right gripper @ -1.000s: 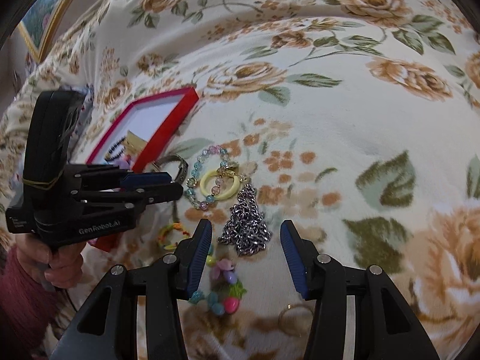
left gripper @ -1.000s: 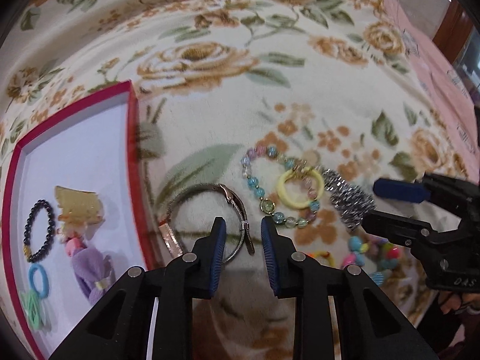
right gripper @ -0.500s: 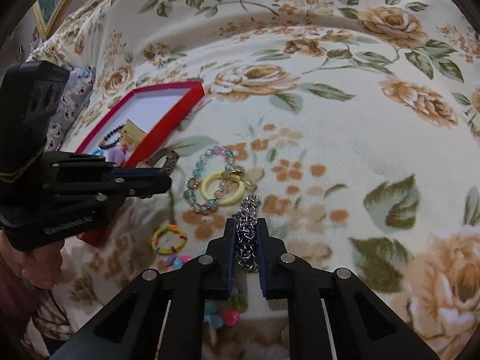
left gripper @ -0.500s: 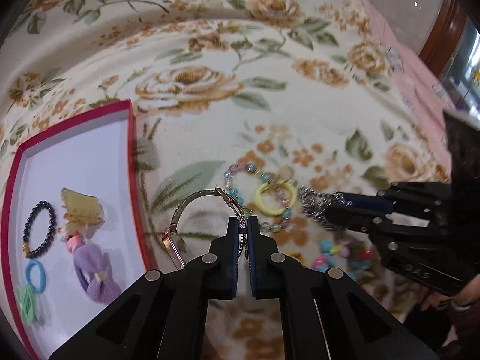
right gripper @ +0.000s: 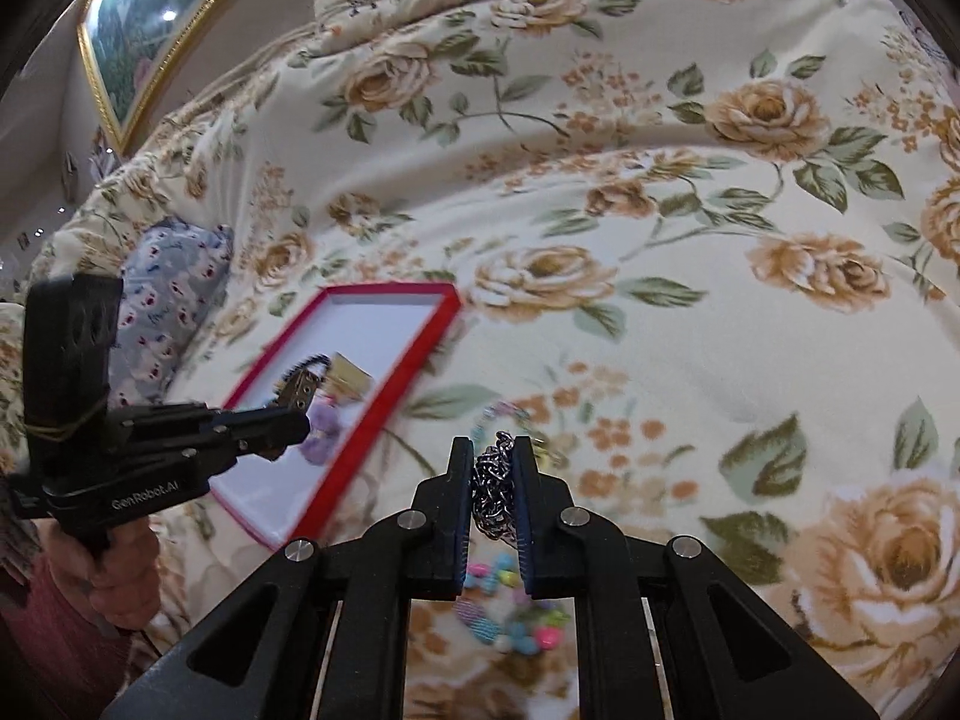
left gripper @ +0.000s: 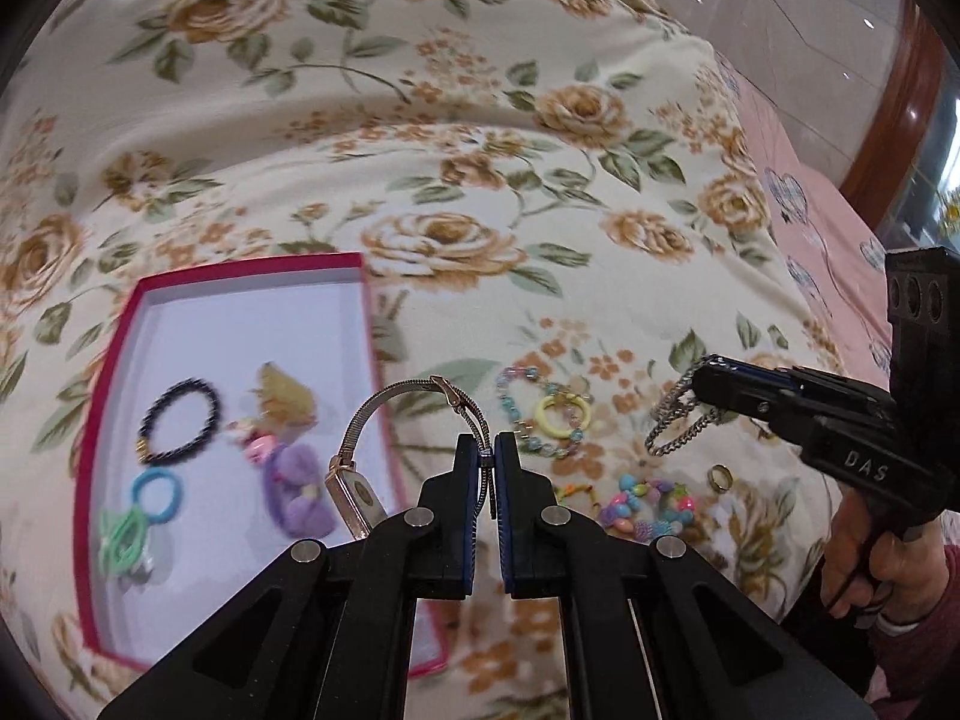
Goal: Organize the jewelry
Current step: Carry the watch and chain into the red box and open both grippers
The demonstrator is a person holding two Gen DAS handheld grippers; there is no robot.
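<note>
Left wrist view, your red tray point(left gripper: 366, 324) holding black bead bracelet point(left gripper: 177, 420), hair ties point(left gripper: 135, 516), purple bow point(left gripper: 297, 489), your left hand-held gripper point(left gripper: 493, 459) clamped on metal watch point(left gripper: 414, 414), right hand-held gripper point(right gripper: 492, 468), marked "DAS", pinching silver chain point(right gripper: 493, 489).

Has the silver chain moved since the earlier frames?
Yes. The silver chain has left the floral cover beside the yellow ring and hangs from the right gripper.

A: How many pieces are in the one red tray point(left gripper: 366, 324), left of the frame?

B: Four that I can make out: one dark bead bracelet point(left gripper: 177, 420), one blue hair tie point(left gripper: 157, 489), one green hair tie point(left gripper: 120, 540), one purple clip point(left gripper: 297, 489).

A: And the two grippers?

B: One watch point(left gripper: 384, 450), one silver chain point(left gripper: 681, 420).
</note>
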